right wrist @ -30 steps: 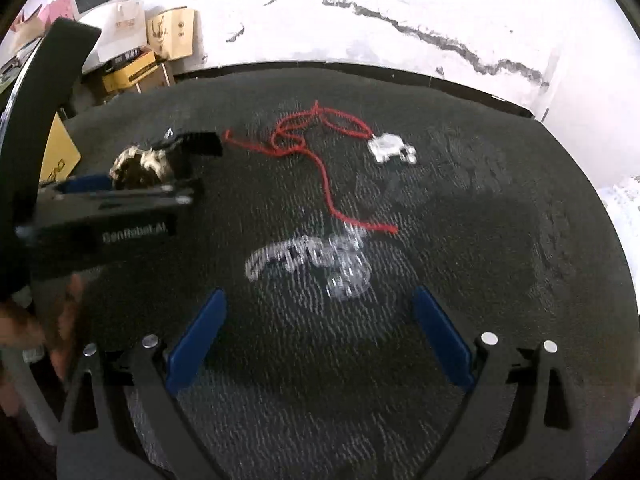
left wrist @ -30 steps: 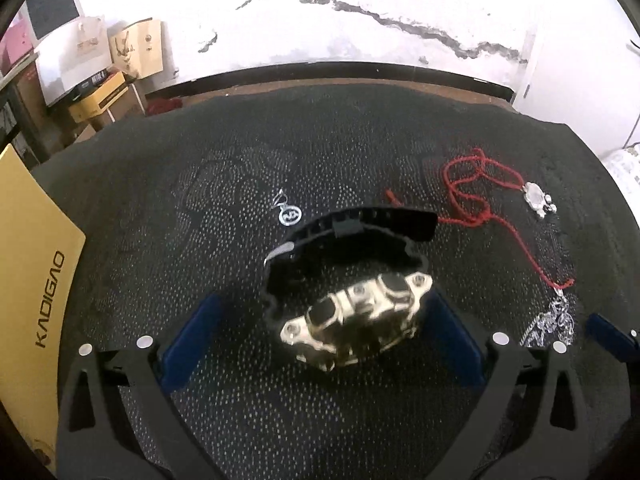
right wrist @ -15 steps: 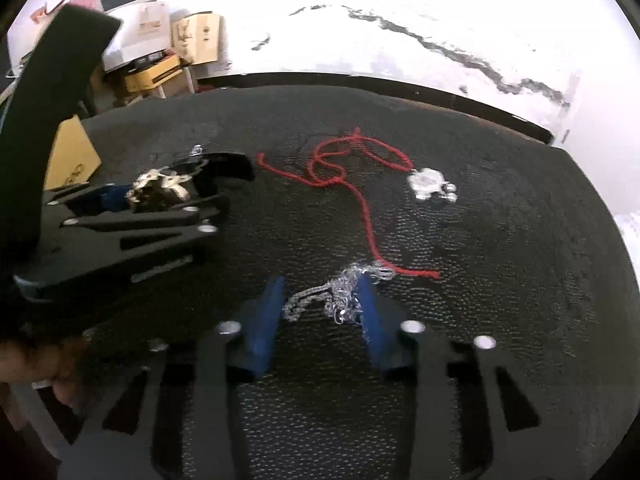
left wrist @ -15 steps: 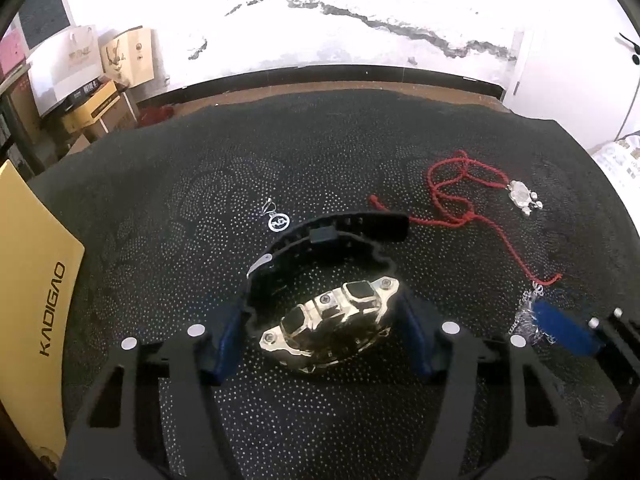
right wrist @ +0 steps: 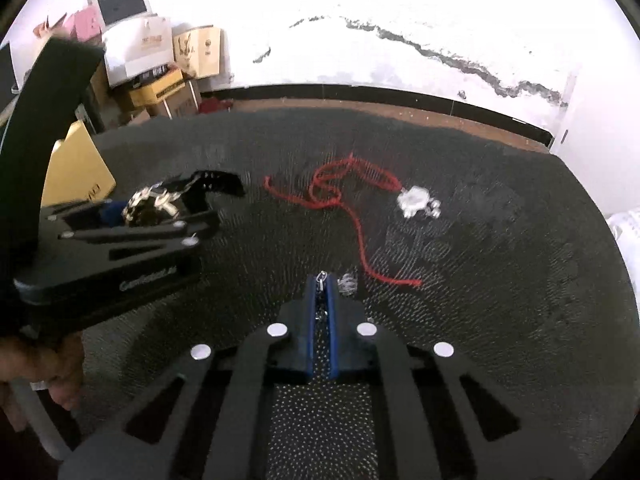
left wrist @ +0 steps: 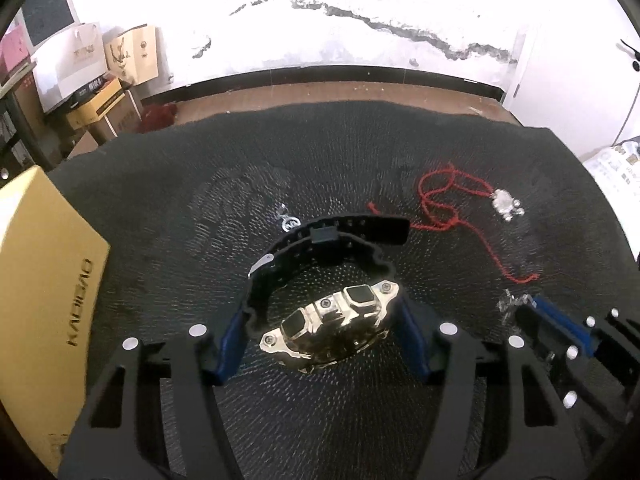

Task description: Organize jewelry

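My back wall [left wrist: 360, 8] is blown out white with glare; the dark surface [right wrist: 500, 280] looks dim, motion-smeared, and both views bend strongly at their black-vignetted edges.

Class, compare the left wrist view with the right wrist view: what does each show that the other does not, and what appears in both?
Only the left wrist view shows the small silver charm beyond the watch strap. Only the right wrist view shows the silver chain pinched between the right gripper jaws, and a bare hand. Both show the gold watch held by the left gripper, the red cord necklace and the yellow box.
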Motion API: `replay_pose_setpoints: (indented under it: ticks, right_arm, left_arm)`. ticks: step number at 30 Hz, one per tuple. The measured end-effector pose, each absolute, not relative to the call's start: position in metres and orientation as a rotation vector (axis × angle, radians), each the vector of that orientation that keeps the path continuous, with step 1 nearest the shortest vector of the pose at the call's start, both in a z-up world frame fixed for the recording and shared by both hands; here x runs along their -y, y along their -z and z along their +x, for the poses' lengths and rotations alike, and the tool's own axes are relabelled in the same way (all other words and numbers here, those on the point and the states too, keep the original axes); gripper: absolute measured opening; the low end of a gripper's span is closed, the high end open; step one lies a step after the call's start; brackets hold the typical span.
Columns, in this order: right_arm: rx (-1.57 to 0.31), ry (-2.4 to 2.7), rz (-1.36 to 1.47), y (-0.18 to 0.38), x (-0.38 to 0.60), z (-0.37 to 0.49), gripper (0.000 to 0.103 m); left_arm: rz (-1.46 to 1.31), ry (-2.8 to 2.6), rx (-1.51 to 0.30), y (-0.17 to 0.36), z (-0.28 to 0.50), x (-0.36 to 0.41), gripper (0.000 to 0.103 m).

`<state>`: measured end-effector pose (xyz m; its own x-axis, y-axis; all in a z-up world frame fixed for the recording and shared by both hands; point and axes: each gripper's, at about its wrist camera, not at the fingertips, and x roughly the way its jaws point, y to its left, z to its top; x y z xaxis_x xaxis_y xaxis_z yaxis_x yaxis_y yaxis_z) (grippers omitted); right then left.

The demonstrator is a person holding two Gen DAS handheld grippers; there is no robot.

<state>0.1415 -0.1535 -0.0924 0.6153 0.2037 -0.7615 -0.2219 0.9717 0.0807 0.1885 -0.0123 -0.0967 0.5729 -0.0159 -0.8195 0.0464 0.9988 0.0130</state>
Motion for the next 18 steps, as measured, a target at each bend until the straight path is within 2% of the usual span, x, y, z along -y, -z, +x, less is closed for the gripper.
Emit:
replay_pose_setpoints:
  ticks: [11,18]
  right_arm:
    - [-0.753,-0.320,-0.026,-0.019,0.129,0.113,0.006]
    - [-0.705,-0.429,-0.084,-0.088,0.066,0.083,0.006]
  left_arm:
    - [0.020,0.022,-0.915,0.017,0.134,-0.034,0.063]
    - [-0.006,-0.042,-0.873,-0.048,0.092,-0.093,0.063]
